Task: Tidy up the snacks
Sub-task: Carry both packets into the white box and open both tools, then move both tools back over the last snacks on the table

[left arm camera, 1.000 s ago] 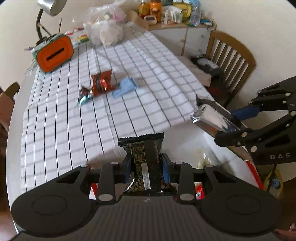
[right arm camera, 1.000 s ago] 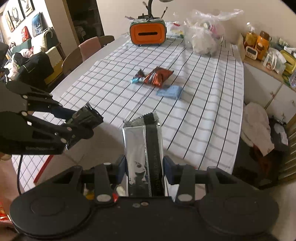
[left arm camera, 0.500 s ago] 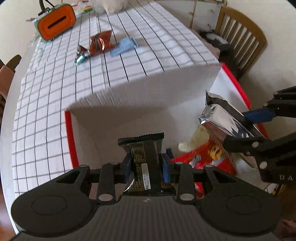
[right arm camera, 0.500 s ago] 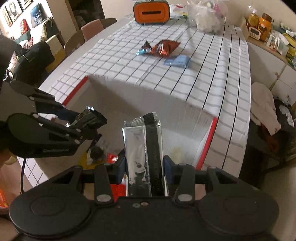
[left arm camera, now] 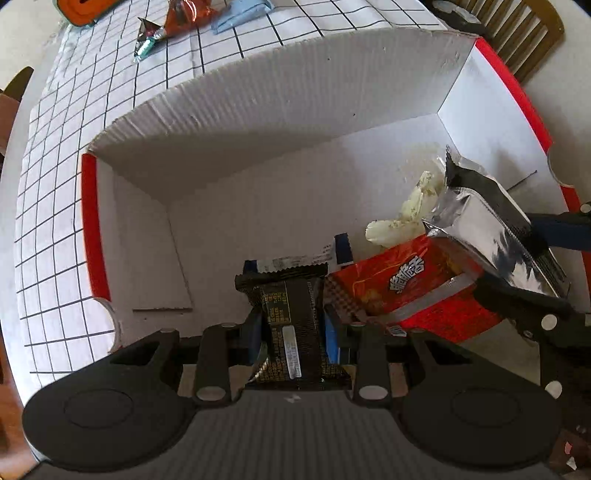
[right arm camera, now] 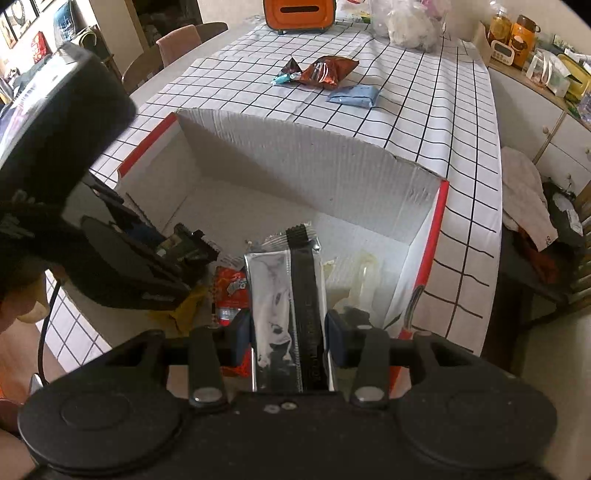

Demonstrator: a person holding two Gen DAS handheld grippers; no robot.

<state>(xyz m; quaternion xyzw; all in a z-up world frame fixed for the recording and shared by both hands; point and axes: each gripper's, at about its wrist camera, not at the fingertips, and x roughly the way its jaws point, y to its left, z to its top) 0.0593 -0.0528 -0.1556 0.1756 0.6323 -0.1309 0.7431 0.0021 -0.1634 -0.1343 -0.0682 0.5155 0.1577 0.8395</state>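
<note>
My left gripper [left arm camera: 290, 332] is shut on a black snack packet [left arm camera: 288, 317] and hangs inside a white cardboard box with red edges [left arm camera: 258, 122], pointing down at its floor. On the right, my right gripper [right arm camera: 289, 332] is shut on a silver packet with a black stripe [right arm camera: 284, 295], held over the same box [right arm camera: 295, 155]. That silver packet [left arm camera: 480, 225] also shows at the right of the left wrist view. In the box lie a red snack bag [left arm camera: 399, 280] and a pale wrapped snack [left arm camera: 406, 214].
On the checked tablecloth [right arm camera: 424, 110] beyond the box lie an orange-brown bag [right arm camera: 327, 70], a small teal candy [right arm camera: 284, 76] and a blue packet [right arm camera: 354, 96]. An orange case [right arm camera: 299, 13] stands at the far end. Chairs ring the table; a cabinet [right arm camera: 546, 122] is on the right.
Both grippers have sunk with their packets from above the table edge into the open box. The box interior now fills the left wrist view. Neither grip has changed.
</note>
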